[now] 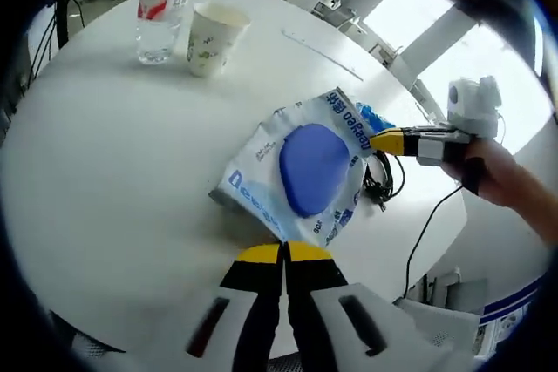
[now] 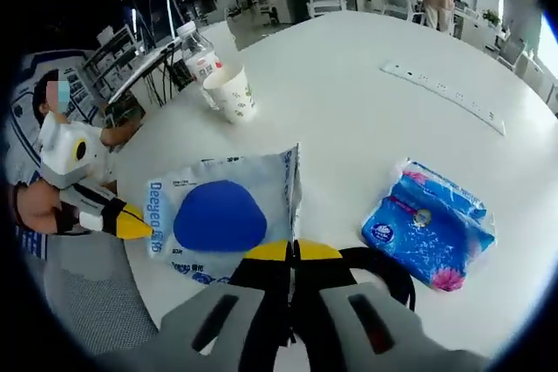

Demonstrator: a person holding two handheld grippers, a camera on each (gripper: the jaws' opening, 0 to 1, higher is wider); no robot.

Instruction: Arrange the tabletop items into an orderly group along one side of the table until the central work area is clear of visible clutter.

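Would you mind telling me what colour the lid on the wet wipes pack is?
The lid on the wet wipes pack is solid blue, clearest in the right gripper view.

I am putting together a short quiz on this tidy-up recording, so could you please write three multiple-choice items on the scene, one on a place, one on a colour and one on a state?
1. Where does the paper cup stand?
A. Beside the water bottle
B. On the wipes pack
C. On the tissue pack

2. What colour is the lid on the wipes pack?
A. Red
B. Blue
C. Green

3. How do the jaws of the right gripper stand?
A. Wide open above the cup
B. Shut on the bottle
C. Closed at the edge of the wipes pack

Answers: 1 A, cup and bottle stand together at the table's far edge. 2 B, the oval lid is blue. 3 C, the yellow tips meet at the pack's edge.
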